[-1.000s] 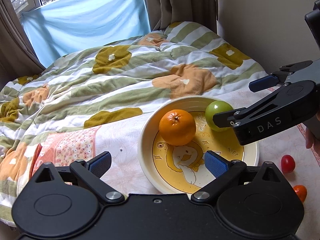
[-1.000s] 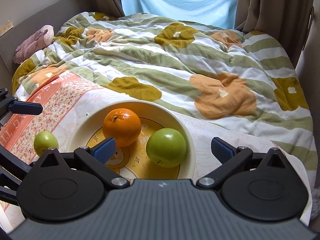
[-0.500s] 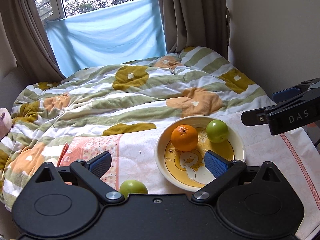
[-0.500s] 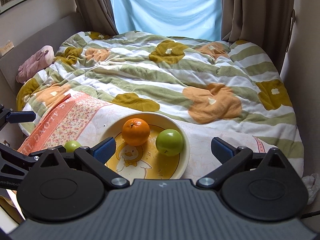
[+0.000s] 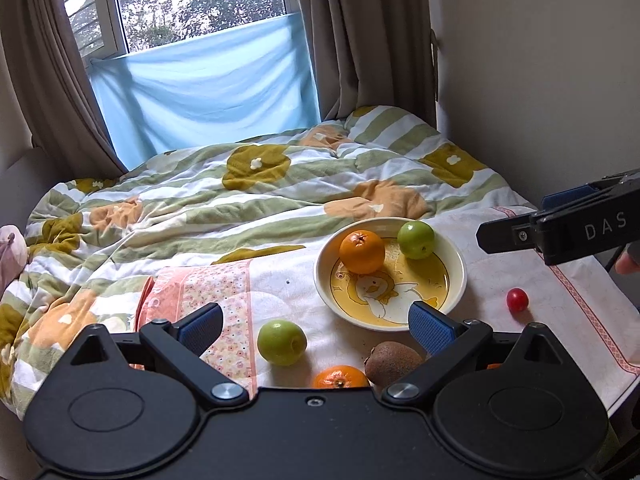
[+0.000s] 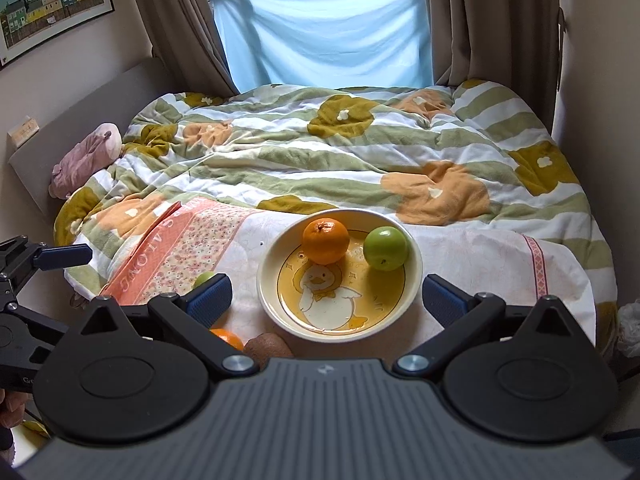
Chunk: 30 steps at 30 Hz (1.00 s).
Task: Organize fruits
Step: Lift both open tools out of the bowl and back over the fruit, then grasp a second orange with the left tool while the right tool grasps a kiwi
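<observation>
A cream bowl (image 5: 456, 276) (image 6: 414, 276) with a yellow duck print sits on a cloth on the bed and holds an orange (image 5: 362, 251) (image 6: 325, 241) and a green apple (image 5: 416, 239) (image 6: 385, 248). On the cloth in front lie a second green apple (image 5: 281, 342) (image 6: 204, 279), a small orange (image 5: 340, 377) (image 6: 228, 338), a kiwi (image 5: 393, 361) (image 6: 267, 348) and a red cherry tomato (image 5: 517, 299). My left gripper (image 5: 316, 326) is open and empty, raised above the loose fruit. My right gripper (image 6: 326, 294) is open and empty, raised in front of the bowl.
The white and pink cloth (image 5: 224, 292) covers the bed's near end over a striped floral duvet (image 5: 280, 196). A pink plush toy (image 6: 86, 156) lies at the left by the headboard. Curtains and a window stand behind. A wall runs along the right.
Both grippers have pulled back and risen away from the bowl. The loose apple, small orange, kiwi and tomato have come into view. Both stay open and empty.
</observation>
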Motion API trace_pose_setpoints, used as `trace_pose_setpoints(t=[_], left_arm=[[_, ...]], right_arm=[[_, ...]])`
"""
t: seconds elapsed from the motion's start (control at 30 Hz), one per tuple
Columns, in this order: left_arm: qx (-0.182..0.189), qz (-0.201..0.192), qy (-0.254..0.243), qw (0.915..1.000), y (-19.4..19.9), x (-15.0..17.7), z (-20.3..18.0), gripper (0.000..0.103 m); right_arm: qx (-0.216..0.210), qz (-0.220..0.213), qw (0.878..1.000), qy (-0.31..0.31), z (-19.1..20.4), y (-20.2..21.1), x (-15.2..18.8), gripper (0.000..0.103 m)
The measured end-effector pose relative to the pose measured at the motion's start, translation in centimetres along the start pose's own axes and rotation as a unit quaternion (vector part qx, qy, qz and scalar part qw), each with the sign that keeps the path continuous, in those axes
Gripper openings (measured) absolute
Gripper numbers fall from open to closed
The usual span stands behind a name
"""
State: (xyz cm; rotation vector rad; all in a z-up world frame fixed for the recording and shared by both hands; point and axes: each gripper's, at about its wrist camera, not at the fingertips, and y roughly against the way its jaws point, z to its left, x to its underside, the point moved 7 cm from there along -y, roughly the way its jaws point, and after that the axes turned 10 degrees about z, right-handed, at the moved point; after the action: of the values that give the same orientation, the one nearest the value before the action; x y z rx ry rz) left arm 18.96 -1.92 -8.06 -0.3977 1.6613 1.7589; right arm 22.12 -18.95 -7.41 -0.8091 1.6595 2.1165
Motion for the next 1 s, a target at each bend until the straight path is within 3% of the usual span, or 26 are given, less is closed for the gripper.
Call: trace_pose_setpoints(t=[0.27,0.57,1.0], left_arm=[[0.045,0.003,-0.042,0.9981,-0.9,2.3,1.6,0.101],[0.102,0.02,-0.096,0.9899,-5.0,5.1,2.0,0.099],[0.142,0.051,-0.145,0.9779,-12.0,7.4,0.3,0.087]], right_arm=[[0.034,0.007,0.999,-0.034,3.2,-0.4,3.5,0.103],[0.055,0.022,0.994,-0.092,5.1,-3.5,7.5,0.103],[0.082,0.036,0.985,-0.148,4.0,-8.4,10.8,0.103]])
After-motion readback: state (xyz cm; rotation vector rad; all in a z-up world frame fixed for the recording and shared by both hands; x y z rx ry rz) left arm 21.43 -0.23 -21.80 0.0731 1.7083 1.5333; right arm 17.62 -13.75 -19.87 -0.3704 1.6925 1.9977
